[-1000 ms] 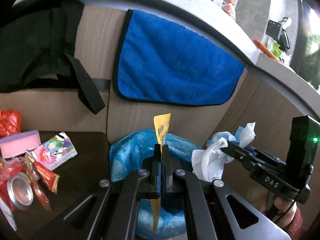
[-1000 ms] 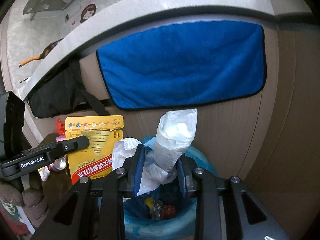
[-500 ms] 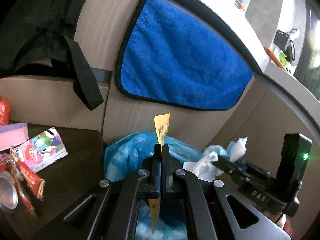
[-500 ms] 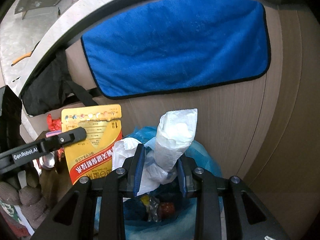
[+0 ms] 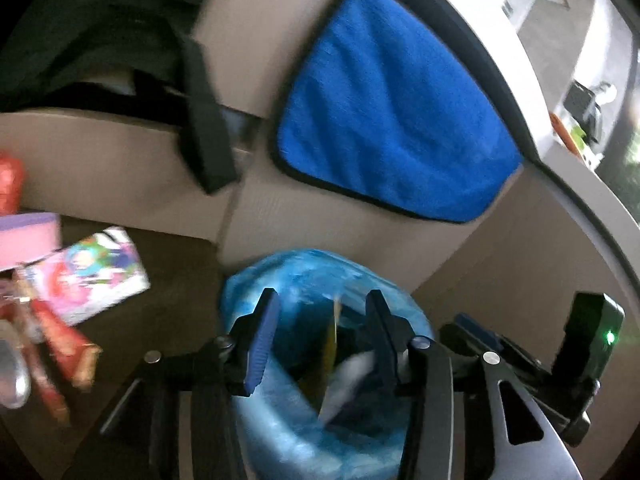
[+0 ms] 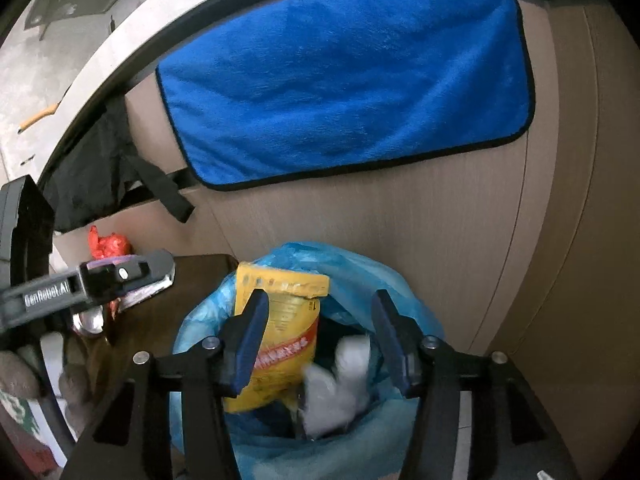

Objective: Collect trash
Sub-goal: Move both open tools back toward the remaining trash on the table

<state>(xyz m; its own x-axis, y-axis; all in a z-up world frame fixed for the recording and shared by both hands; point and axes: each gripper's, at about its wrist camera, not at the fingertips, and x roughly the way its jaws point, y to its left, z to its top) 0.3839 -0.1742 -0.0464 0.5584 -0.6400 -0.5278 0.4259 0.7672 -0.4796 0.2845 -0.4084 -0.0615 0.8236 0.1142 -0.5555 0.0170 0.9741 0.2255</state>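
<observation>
Both grippers hang open over a bin lined with a blue bag [image 5: 280, 432] [image 6: 360, 448]. My left gripper [image 5: 320, 340] is empty; the yellow packet [image 5: 334, 344] drops edge-on between its fingers into the bag. In the right wrist view the yellow packet [image 6: 280, 344] stands in the bag's mouth. My right gripper [image 6: 320, 340] is empty; the white crumpled tissue [image 6: 340, 384] falls blurred into the bag beside the packet, and shows in the left wrist view [image 5: 348, 376].
A dark table [image 5: 168, 304] left of the bin holds a colourful cartoon packet [image 5: 100, 276], a pink sponge [image 5: 28, 240], red wrappers [image 5: 60, 360] and a metal lid [image 5: 12, 380]. A blue towel [image 6: 344, 80] and a black cloth [image 5: 120, 40] hang on the cabinet behind.
Both grippers opened. The yellow packet left the left gripper and the white tissue left the right gripper; both are dropping into the blue bag.
</observation>
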